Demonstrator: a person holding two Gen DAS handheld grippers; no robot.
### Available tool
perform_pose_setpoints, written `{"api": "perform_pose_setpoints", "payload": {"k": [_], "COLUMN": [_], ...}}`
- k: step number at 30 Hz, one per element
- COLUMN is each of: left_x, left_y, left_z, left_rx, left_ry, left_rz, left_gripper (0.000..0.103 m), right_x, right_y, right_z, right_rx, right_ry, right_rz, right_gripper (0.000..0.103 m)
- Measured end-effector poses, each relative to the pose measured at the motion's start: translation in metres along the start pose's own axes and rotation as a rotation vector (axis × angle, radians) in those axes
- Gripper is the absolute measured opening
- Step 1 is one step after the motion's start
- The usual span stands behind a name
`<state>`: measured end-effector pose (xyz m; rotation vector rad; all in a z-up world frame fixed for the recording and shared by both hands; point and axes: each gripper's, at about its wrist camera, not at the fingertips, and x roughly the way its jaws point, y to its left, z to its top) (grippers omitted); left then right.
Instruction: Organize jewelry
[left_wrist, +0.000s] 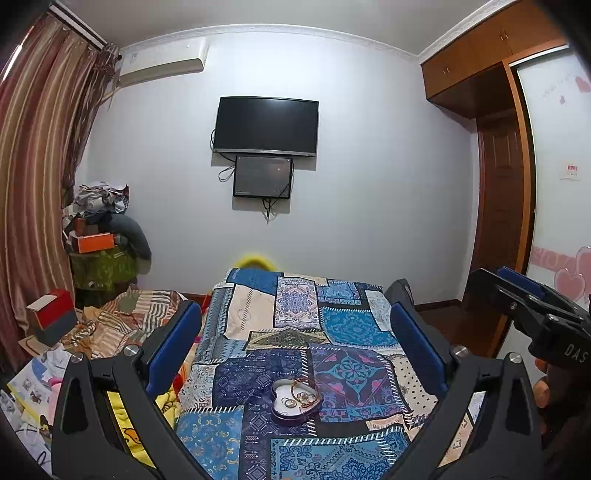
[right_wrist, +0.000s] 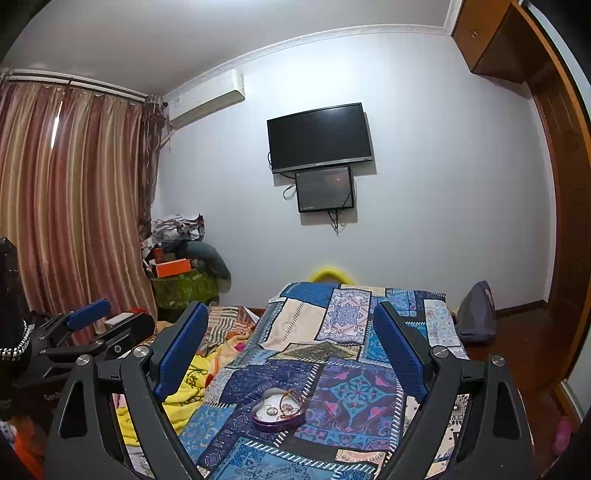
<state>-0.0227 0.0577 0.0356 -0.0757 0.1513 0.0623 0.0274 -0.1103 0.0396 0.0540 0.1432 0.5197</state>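
Observation:
A purple heart-shaped box (left_wrist: 293, 404) with a white lining sits on the blue patchwork cloth (left_wrist: 332, 332). Rings (left_wrist: 290, 401) and a beaded bracelet (left_wrist: 304, 391) lie inside it. My left gripper (left_wrist: 295, 325) is open and empty, held above and behind the box. In the right wrist view the same box (right_wrist: 277, 410) holds the rings (right_wrist: 271, 410) and bracelet (right_wrist: 290, 400). My right gripper (right_wrist: 288, 332) is open and empty, also above the box. The right gripper shows at the left wrist view's right edge (left_wrist: 524, 302); the left gripper shows at the right wrist view's left edge (right_wrist: 85, 325).
The cloth-covered surface (right_wrist: 354, 325) stretches toward the far wall with a television (left_wrist: 266, 125). Rumpled bedding (left_wrist: 122, 321) and a yellow blanket (right_wrist: 184, 391) lie to the left. Boxes and clothes (left_wrist: 99, 236) pile in the corner by the curtain. A wardrobe (left_wrist: 498, 184) stands right.

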Motion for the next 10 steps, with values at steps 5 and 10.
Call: {"api": "perform_pose_setpoints", "payload": {"k": [5, 10], "left_x": [0.0014, 0.0041], "left_y": [-0.0004, 0.002], "left_z": [-0.0011, -0.0024], "left_rx": [-0.001, -0.017], "left_ry": [-0.003, 0.004], "left_rz": [0.003, 0.0], "left_gripper": [0.102, 0.102], "right_x": [0.0004, 0.0015], "right_y": [-0.001, -0.0022], "right_z": [0.0004, -0.0004], "right_rx": [0.0, 0.004], "right_ry": [0.004, 0.012], "right_rz": [-0.005, -0.007], "right_gripper": [0.089, 0.089]}}
